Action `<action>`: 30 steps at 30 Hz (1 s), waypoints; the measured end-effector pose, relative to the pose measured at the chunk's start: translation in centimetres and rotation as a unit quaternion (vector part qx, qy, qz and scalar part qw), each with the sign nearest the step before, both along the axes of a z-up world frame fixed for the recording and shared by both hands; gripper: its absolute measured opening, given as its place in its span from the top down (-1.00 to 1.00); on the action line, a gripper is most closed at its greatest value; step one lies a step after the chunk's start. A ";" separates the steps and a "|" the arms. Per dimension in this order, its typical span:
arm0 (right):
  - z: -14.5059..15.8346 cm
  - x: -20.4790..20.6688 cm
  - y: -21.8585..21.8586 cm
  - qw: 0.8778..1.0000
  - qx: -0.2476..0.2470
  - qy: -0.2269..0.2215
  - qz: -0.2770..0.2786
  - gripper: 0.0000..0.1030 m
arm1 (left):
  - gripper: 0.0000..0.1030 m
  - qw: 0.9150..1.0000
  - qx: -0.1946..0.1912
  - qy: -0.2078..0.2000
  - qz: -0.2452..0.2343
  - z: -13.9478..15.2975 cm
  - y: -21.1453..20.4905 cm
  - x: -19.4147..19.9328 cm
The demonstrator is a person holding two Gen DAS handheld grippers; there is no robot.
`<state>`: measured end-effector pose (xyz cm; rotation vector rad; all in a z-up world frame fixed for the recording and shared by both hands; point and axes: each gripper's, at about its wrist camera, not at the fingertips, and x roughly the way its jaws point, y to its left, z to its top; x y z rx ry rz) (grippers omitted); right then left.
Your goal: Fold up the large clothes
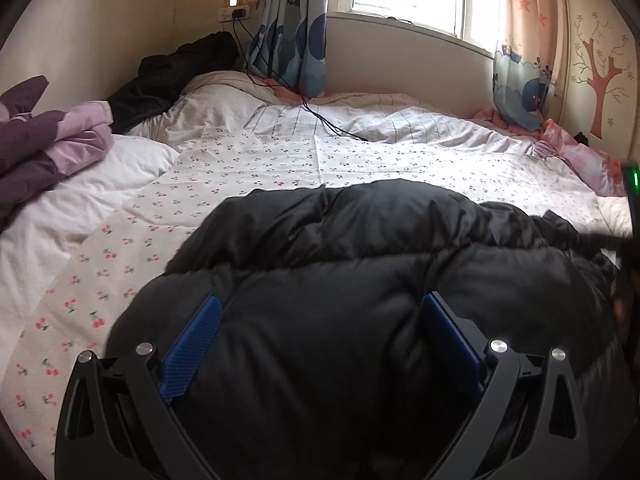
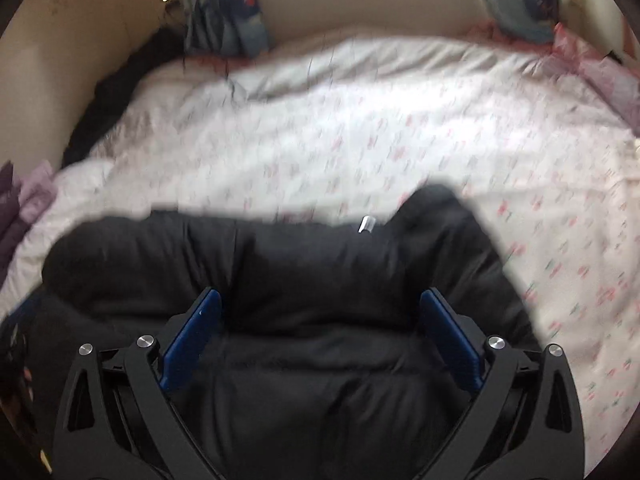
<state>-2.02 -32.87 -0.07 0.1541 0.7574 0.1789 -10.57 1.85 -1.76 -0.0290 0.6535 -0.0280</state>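
Black puffer jacket lies bunched on the cherry-print duvet. Left gripper and right gripper both spread wide over it, gripping nothing. Risk: slick, puffy fabric slips out or springs back, undoing the fold.

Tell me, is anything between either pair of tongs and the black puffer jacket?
Nothing visible. The left tongs and right tongs are both open directly over the black puffer jacket, with its padding between their fingers.
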 end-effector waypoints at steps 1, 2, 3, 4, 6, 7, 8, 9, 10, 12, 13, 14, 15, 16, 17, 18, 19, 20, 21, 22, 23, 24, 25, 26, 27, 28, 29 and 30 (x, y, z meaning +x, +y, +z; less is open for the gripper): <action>0.5 0.4 -0.9 1.000 0.005 -0.009 -0.018 -0.86 | -0.86 1.000 -0.004 0.001 0.001 -0.1 0.7 -0.7; 0.5 0.8 -1.5 0.999 0.008 -0.010 -0.035 -0.87 | -0.86 1.000 -0.009 0.003 0.003 -0.2 1.3 -1.0; -0.2 1.9 -2.5 0.998 0.001 0.000 -0.062 -0.87 | -0.86 1.000 -0.020 0.010 0.009 -0.5 2.3 -1.3; -2.5 3.5 -3.2 0.996 -0.027 0.043 -0.080 -0.87 | -0.86 0.999 -0.034 0.016 0.016 -0.9 3.3 -1.6; -6.3 5.6 -4.2 0.990 0.007 0.128 -0.065 -0.89 | -0.87 0.997 -0.064 0.033 0.029 -1.5 5.2 -1.9; -6.0 5.7 -4.5 0.989 0.016 0.131 -0.067 -0.88 | -0.87 0.996 -0.068 0.039 0.030 -1.7 5.5 -1.9; -5.5 5.7 -4.6 0.988 0.015 0.137 -0.064 -0.88 | -0.86 0.995 -0.072 0.053 0.033 -1.7 6.2 -2.2; -4.5 5.0 -4.6 0.989 0.028 0.135 -0.054 -0.88 | -0.86 0.995 -0.072 0.058 0.035 -1.6 6.5 -2.5; -3.3 4.0 -4.7 0.991 0.042 0.121 -0.042 -0.88 | -0.86 0.994 -0.075 0.066 0.035 -1.4 7.0 -3.1; -0.3 0.2 -5.3 0.994 0.062 0.086 -0.017 -0.88 | -0.86 0.993 -0.083 0.077 0.038 -0.9 8.2 -4.8; 0.6 -1.7 -5.9 0.994 0.075 0.075 -0.007 -0.88 | -0.86 0.992 -0.088 0.083 0.046 -0.8 9.0 -5.8; 1.5 -4.2 -6.8 0.993 0.094 0.069 0.002 -0.88 | -0.86 0.989 -0.099 0.091 0.055 -0.8 9.9 -6.6; 2.0 -6.1 -7.5 0.992 0.104 0.067 0.005 -0.88 | -0.86 0.986 -0.116 0.099 0.062 -0.9 10.8 -7.4; 2.2 -8.9 -8.7 0.991 0.113 0.065 0.004 -0.88 | -0.86 0.980 -0.146 0.111 0.077 -1.2 12.2 -8.6; 2.2 -10.8 -9.5 0.991 0.117 0.068 0.002 -0.88 | -0.86 0.973 -0.171 0.121 0.093 -1.4 13.5 -9.7; 1.6 -13.3 -10.8 0.989 0.128 0.078 -0.002 -0.88 | -0.86 0.967 -0.193 0.129 0.104 -1.5 14.6 -10.6; 0.7 -15.6 -12.1 0.985 0.144 0.090 -0.011 -0.88 | -0.86 0.960 -0.217 0.133 0.114 -1.6 15.7 -12.1; -0.3 -17.4 -13.1 0.982 0.152 0.108 -0.026 -0.88 | -0.86 0.957 -0.228 0.132 0.119 -1.5 16.1 -13.3; -1.0 -18.4 -14.1 0.980 0.155 0.117 -0.038 -0.88 | -0.86 0.956 -0.233 0.132 0.119 -1.3 16.3 -14.1; -1.8 -19.7 -14.8 0.978 0.162 0.124 -0.052 -0.88 | -0.86 0.955 -0.238 0.133 0.117 -1.1 16.3 -15.1; -3.1 -20.8 -15.3 0.973 0.178 0.136 -0.059 -0.88 | -0.86 0.953 -0.249 0.136 0.109 -0.9 16.1 -15.9; -3.9 -21.3 -15.5 0.968 0.196 0.145 -0.058 -0.88 | -0.86 0.947 -0.271 0.141 0.095 -0.9 15.8 -16.4; -5.0 -21.8 -15.7 0.958 0.237 0.154 -0.055 -0.88 | -0.86 0.940 -0.295 0.149 0.083 -1.1 15.6 -16.6; -6.1 -22.1 -15.9 0.944 0.286 0.157 -0.053 -0.88 | -0.86 0.934 -0.312 0.156 0.077 -1.3 15.3 -16.9; -6.7 -21.9 -16.2 0.934 0.317 0.158 -0.053 -0.88 | -0.86 0.928 -0.327 0.164 0.071 -1.6 15.0 -16.9; -7.4 -21.8 -16.1 0.927 0.334 0.161 -0.062 -0.89 | -0.86 0.925 -0.334 0.169 0.067 -1.7 14.7 -16.7; -7.7 -21.6 -16.0 0.923 0.342 0.159 -0.071 -0.89 | -0.86 0.923 -0.339 0.170 0.061 -1.8 14.1 -16.3; -7.8 -21.5 -15.9 0.918 0.361 0.152 -0.069 -0.89 | -0.86 0.919 -0.351 0.173 0.054 -2.1 13.7 -15.8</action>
